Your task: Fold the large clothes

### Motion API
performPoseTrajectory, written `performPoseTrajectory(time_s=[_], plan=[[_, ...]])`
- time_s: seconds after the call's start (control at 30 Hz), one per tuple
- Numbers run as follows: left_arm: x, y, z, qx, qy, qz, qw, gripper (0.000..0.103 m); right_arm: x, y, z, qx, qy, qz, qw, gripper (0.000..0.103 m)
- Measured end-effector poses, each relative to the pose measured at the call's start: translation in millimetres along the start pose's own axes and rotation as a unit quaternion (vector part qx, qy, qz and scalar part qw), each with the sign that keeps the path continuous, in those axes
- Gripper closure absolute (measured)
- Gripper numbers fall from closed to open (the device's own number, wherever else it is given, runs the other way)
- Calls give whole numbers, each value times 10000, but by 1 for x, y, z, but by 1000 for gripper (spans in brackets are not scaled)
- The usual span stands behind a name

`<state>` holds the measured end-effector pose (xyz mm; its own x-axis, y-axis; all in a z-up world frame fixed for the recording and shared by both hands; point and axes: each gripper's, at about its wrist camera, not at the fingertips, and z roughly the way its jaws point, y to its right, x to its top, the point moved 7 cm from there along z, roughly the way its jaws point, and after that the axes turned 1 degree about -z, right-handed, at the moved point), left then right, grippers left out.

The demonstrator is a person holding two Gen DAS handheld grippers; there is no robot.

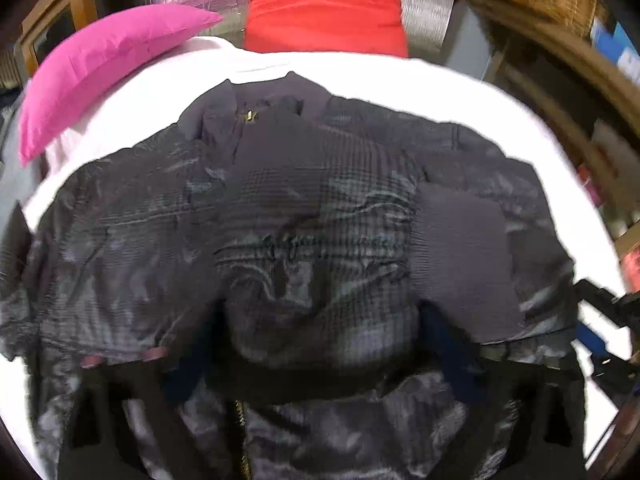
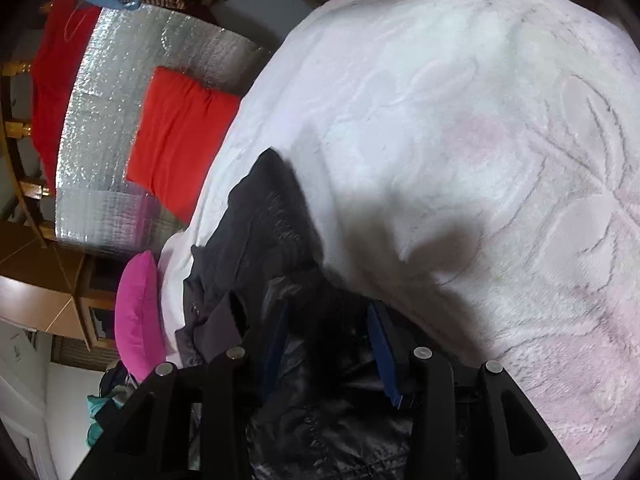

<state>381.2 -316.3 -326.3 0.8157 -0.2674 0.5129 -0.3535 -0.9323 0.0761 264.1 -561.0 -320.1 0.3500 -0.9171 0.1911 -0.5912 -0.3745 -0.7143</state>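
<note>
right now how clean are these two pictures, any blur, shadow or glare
Left wrist view: smeared by motion blur, worst on the dark jacket and shelves, fisheye bending the white blanket edge. Right wrist view: sharper; a soft dark shadow falls on the blanket, and the silver foil sheet glints.

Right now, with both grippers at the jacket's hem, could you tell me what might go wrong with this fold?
The jacket is slippery, puffy fabric; the right gripper pinches a bunched layer that may slide out. The folded-in sleeve cuff lies loose and could flop out when lifted. The left gripper straddles fabric that does not look firmly clamped, so the lift may be uneven.
</note>
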Motion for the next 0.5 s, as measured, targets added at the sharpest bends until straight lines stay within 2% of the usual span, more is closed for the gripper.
performPoseTrajectory(time_s=[0.03, 0.07, 0.1, 0.17, 0.3, 0.4, 0.43, 0.5], plan=[[2, -2, -1, -78, 14, 4, 10000, 35, -1, -2, -1, -23, 3, -61, 10000, 58], [4, -5, -4, -116, 50, 15, 9999, 53, -2, -3, -1, -80, 24, -139, 9999, 58], [6, -8, -8, -174, 95, 12, 9998, 65, -3, -3, -2, -133, 48, -202, 9997, 58], [10, -20, -17, -352, 143, -116, 9992, 72, -5, -6, -2, -235, 87, -355, 9991, 58], [11, -52, -38, -950, 121, -627, 9934, 73, -8, -16, -10, -402, 302, -740, 9960, 58], [3, -95, -53, -1330, 52, -1236, 9834, 71, -9, -24, -20, -557, 596, -1037, 9913, 58], [-3, -112, -57, -1420, -1, -1492, 9786, 70, -10, -26, -22, -588, 649, -1108, 9900, 58], [-16, -141, -61, -1355, -95, -1807, 9741, 62, -14, -32, -25, -597, 736, -1251, 9876, 58]])
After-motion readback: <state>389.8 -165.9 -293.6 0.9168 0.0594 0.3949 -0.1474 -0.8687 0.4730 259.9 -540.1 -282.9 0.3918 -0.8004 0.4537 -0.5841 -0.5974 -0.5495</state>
